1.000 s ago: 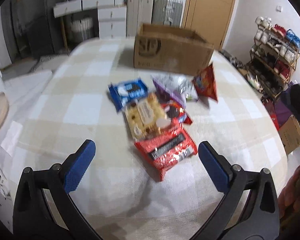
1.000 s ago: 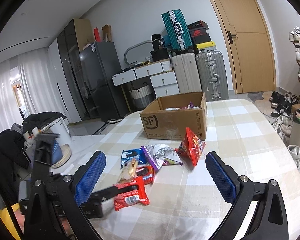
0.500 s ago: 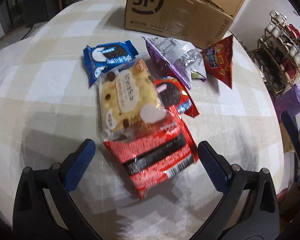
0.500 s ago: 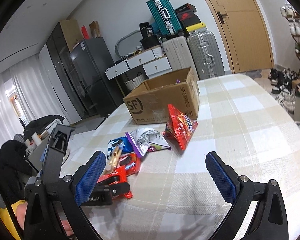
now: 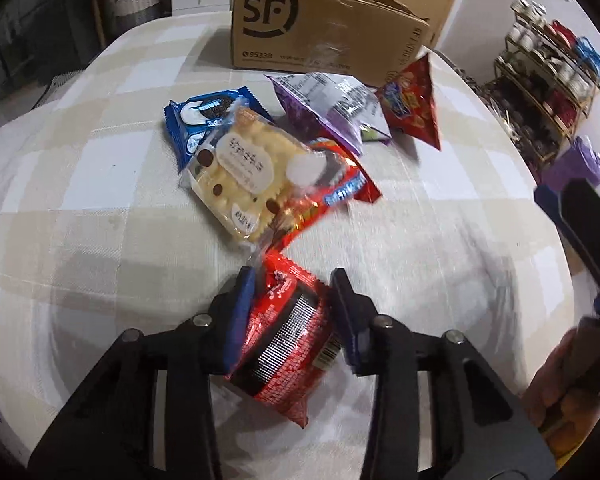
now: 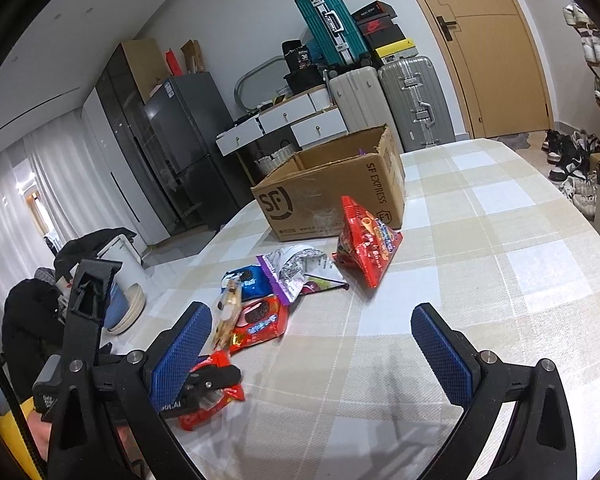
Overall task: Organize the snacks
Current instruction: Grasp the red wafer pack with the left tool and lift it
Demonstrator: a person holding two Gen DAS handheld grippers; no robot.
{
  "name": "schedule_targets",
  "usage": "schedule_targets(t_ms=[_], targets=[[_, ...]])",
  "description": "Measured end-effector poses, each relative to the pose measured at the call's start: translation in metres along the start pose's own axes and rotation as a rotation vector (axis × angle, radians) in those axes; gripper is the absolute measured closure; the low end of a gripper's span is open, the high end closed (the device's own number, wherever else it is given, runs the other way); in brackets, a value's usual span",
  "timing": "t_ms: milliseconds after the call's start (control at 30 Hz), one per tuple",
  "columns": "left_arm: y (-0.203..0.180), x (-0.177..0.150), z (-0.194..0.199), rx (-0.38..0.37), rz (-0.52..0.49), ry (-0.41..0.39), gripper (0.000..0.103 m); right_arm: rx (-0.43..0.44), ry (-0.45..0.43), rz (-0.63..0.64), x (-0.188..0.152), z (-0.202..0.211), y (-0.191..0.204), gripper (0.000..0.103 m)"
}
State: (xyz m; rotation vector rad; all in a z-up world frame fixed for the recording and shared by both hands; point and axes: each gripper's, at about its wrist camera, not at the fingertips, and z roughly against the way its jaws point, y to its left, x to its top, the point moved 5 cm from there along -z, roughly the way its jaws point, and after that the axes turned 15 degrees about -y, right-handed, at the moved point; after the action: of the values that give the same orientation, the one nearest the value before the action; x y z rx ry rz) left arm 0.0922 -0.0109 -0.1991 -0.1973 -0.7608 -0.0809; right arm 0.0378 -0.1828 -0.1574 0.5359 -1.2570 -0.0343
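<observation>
The left tongs (image 5: pixel 292 312) have just closed on the crinkly red-and-black snack packet (image 5: pixel 288 344), the right tongs (image 6: pixel 312 344) stand wide open and empty, and five more packets wait on the checked tabletop (image 5: pixel 100 208) before the open brown cardboard box (image 5: pixel 320 28).

A crumpled red-and-black snack packet (image 5: pixel 288 332) lies tilted on the checked tablecloth, nearest of the snack pile.

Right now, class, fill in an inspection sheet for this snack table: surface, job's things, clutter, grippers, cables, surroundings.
Surface: checked tablecloth, flat.
Job's things: open box at the far side; blue pack, biscuit pack, purple bag and red bag loose in front of it.
Clutter: nothing seen.
Grippers: left gripper has just closed on the red pack; right gripper open, empty.
Cables: nothing seen.
Surroundings: suitcases, fridge, door, shoe rack.
</observation>
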Motion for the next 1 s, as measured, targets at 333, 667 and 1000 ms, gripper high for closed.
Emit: schedule_targets(t_ms=[333,667,1000], targets=[[0.009,-0.013,0.028,-0.07,0.008,-0.027,0.08,-0.001,-0.003,0.051,0.0,0.007,0.023,0.001],[0.022,-0.019,0.046,-0.115,-0.004,-0.017,0.04,0.012,0.001,0.076,0.001,0.009,0.039,0.001],[0.006,-0.037,0.045,-0.131,-0.133,0.0,0.063,0.016,-0.006,0.1,0.002,0.013,0.047,0.001]])
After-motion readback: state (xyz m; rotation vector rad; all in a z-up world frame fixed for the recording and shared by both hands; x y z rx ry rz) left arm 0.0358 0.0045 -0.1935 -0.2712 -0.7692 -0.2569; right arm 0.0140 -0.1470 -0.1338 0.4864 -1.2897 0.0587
